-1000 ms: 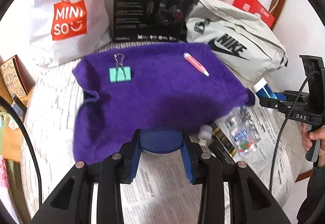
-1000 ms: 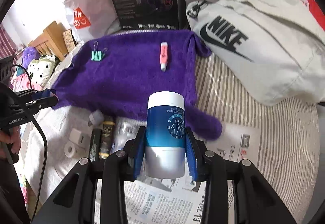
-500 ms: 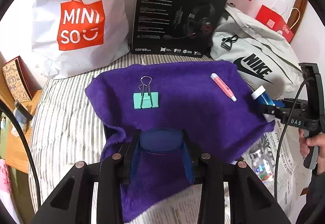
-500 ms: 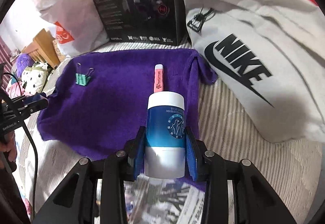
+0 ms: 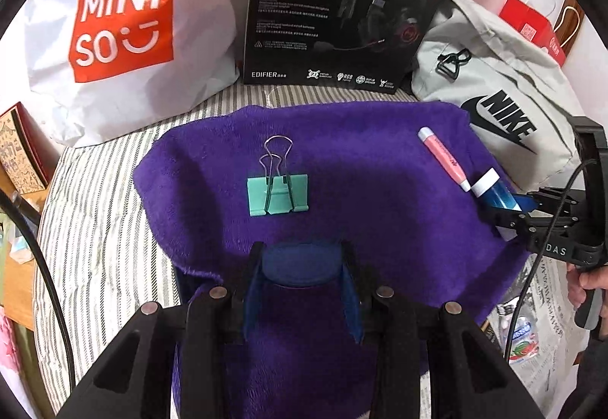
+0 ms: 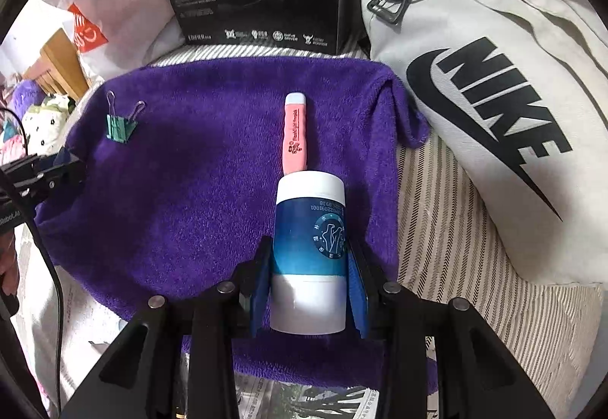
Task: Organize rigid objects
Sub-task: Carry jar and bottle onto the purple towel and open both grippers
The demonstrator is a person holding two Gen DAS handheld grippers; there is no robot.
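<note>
A purple towel (image 5: pixel 380 198) lies on the striped bed, also in the right wrist view (image 6: pixel 212 168). A green binder clip (image 5: pixel 277 193) (image 6: pixel 121 126) and a pink marker (image 5: pixel 444 158) (image 6: pixel 295 132) lie on it. My left gripper (image 5: pixel 302 267) is shut on a dark blue round object (image 5: pixel 302 263) low over the towel's near part, in front of the clip. My right gripper (image 6: pixel 309 267) is shut on a blue and white bottle (image 6: pixel 309 248) (image 5: pixel 494 191), held low over the towel just behind the marker's near end.
A Miniso bag (image 5: pixel 121 24), a black headset box (image 5: pixel 342 8) and a grey Nike bag (image 6: pixel 494 107) line the back of the bed. Newspaper (image 6: pixel 304 400) with small bottles (image 5: pixel 522 339) lies at the near side. A wooden stand (image 5: pixel 22 149) is left.
Both grippers have moved forward from over the newspaper to over the purple towel, each still holding its object. The clip and marker have not moved.
</note>
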